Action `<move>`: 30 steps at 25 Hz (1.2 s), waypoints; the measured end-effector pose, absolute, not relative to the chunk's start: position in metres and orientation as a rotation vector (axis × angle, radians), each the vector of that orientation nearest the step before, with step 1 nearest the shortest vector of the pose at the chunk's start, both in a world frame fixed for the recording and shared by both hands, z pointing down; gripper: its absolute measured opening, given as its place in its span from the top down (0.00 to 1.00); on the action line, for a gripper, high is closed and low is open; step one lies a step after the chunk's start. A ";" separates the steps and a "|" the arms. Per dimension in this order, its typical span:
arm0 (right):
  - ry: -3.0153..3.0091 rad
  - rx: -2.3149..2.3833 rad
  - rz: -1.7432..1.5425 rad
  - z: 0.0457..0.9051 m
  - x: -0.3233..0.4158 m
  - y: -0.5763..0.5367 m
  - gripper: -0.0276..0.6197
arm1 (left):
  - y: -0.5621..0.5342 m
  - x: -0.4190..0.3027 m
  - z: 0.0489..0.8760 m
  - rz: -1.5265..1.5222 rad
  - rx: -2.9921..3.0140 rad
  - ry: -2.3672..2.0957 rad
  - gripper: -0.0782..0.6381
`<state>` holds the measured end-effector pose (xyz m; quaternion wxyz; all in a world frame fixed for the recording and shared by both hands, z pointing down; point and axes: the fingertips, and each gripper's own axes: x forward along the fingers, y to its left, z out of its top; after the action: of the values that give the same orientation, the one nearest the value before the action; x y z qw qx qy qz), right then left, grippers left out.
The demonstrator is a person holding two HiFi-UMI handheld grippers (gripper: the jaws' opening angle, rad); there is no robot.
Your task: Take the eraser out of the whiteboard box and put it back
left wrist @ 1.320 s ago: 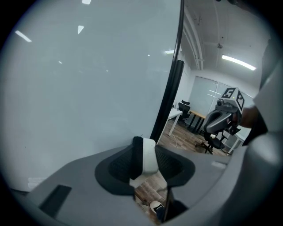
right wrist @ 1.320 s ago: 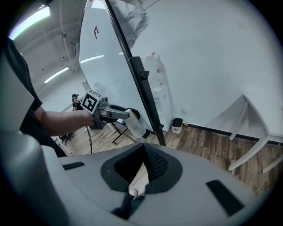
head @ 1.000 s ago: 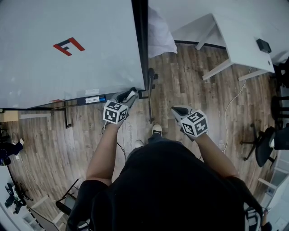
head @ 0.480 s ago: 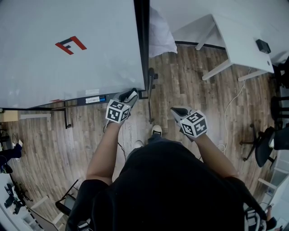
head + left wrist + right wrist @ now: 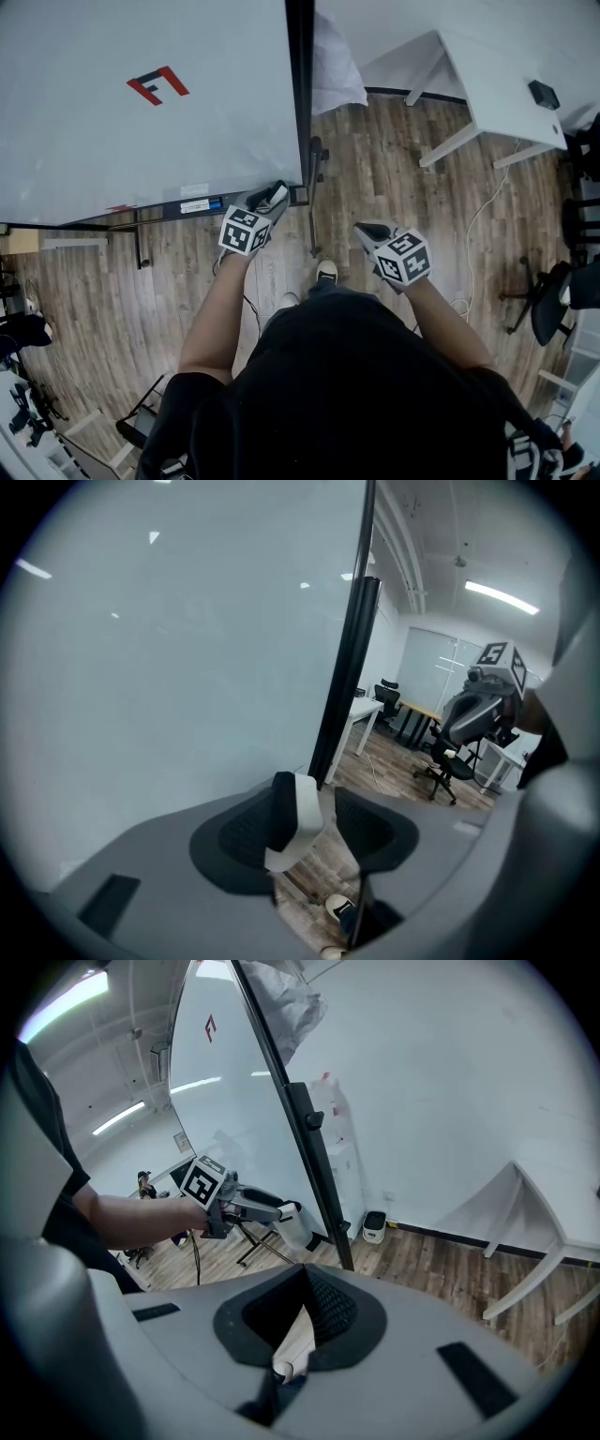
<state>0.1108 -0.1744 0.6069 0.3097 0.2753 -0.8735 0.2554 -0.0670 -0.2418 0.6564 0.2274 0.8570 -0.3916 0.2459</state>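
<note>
The whiteboard [image 5: 141, 103] fills the upper left of the head view, with its narrow box [image 5: 192, 206] along the lower edge. My left gripper [image 5: 269, 199] is at the right end of that edge. The white eraser [image 5: 298, 817] with its black felt stands between the jaws, which have just been opening. It leans on the left pad [image 5: 248, 834] and a gap shows between it and the right pad. The right gripper view shows the eraser [image 5: 292, 1225] at the left gripper's tip beside the board frame. My right gripper [image 5: 375, 232] hangs over the floor, shut and empty.
The board's black frame post [image 5: 345, 667] and stand foot [image 5: 314, 187] are just right of the left gripper. A white desk [image 5: 497, 84] stands at the upper right and a black office chair [image 5: 548, 300] at the right. A cable [image 5: 478, 234] trails over the wooden floor.
The left gripper with the eraser sits a touch closer to the board's lower right corner. The right gripper has kept its place.
</note>
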 end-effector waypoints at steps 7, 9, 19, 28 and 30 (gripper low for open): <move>-2.328 0.733 0.659 0.598 0.104 -0.164 0.96 | -0.222 -0.081 0.641 0.681 2.367 -1.100 0.61; -2.336 0.733 0.651 0.594 0.101 -0.161 0.96 | -0.215 -0.087 0.636 0.675 2.364 -1.113 0.61; -2.378 0.724 0.586 0.570 0.084 -0.145 0.96 | -0.181 -0.112 0.609 0.625 2.373 -1.178 0.61; -2.388 0.751 0.546 0.550 0.082 -0.128 0.96 | -0.149 -0.127 0.571 0.571 2.413 -1.221 0.61; -2.396 0.756 0.536 0.546 0.080 -0.124 0.96 | -0.143 -0.131 0.565 0.566 2.424 -1.226 0.61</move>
<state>0.0797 -0.1242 0.5457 0.2827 0.2822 -0.8946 0.2001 -0.1308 -0.1429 0.5650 0.1824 0.8589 -0.4346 0.2006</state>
